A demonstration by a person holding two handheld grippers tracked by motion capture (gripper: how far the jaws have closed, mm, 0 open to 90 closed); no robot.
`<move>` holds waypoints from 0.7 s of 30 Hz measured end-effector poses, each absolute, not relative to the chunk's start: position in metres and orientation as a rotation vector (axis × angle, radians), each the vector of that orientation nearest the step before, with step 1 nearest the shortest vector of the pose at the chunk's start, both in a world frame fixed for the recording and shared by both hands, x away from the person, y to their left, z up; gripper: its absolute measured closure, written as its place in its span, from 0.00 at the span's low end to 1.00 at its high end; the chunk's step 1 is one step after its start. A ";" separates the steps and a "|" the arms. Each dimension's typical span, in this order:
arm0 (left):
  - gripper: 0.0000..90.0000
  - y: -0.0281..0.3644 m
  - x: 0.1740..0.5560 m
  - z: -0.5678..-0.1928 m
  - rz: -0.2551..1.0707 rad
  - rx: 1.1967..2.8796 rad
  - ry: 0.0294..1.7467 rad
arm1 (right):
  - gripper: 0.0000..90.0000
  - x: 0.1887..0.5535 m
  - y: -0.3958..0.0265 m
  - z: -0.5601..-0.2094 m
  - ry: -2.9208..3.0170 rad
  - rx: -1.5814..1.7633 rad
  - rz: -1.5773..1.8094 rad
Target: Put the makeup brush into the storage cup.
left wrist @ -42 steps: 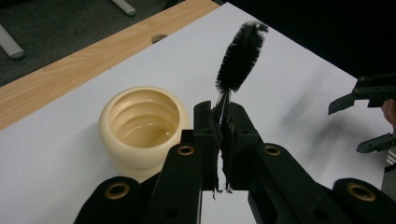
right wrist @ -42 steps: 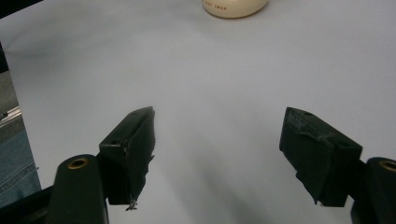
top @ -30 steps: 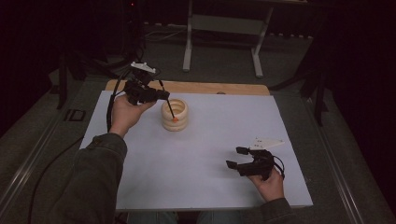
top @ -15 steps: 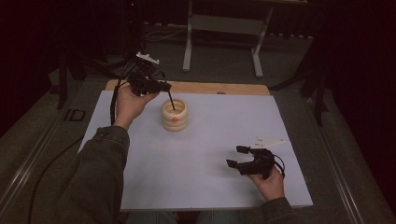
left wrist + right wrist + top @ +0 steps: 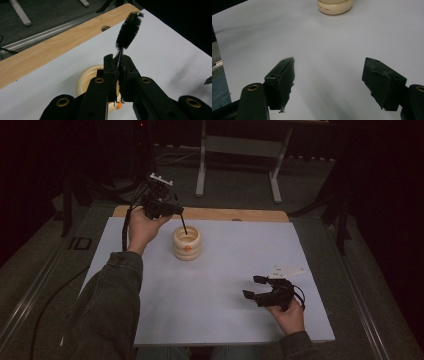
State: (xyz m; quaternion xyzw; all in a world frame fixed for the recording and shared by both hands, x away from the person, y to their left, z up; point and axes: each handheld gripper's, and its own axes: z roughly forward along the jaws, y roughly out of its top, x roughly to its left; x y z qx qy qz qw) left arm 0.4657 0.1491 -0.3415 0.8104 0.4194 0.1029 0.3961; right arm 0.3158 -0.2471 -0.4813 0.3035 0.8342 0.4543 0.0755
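Observation:
A cream ribbed cup with an orange dot on its side stands on the white sheet, left of middle. My left gripper hovers just behind and left of it, shut on the wire stem of a black bottle brush that slants down to the cup's mouth. In the left gripper view the jaws pinch the stem, the bristles stick out beyond them and the cup lies below. My right gripper rests on the sheet at the near right, open and holding nothing; the cup lies far ahead of it.
The sheet covers a wooden table whose bare strip shows along the far edge. A metal stand is on the floor behind. A cable hangs from my left gripper down along the forearm.
My left hand has moved a little to the right and away from me, drawing the brush higher in the cup. The right gripper has stayed still.

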 end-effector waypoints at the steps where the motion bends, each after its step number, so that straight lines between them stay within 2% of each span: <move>1: 0.95 0.149 0.466 -0.342 0.263 2.057 1.067 | 0.29 0.316 -0.247 -0.481 2.502 0.909 1.364; 21: 0.95 0.147 0.471 -0.358 0.263 2.038 1.126 | 0.29 0.316 -0.248 -0.481 2.498 0.909 1.369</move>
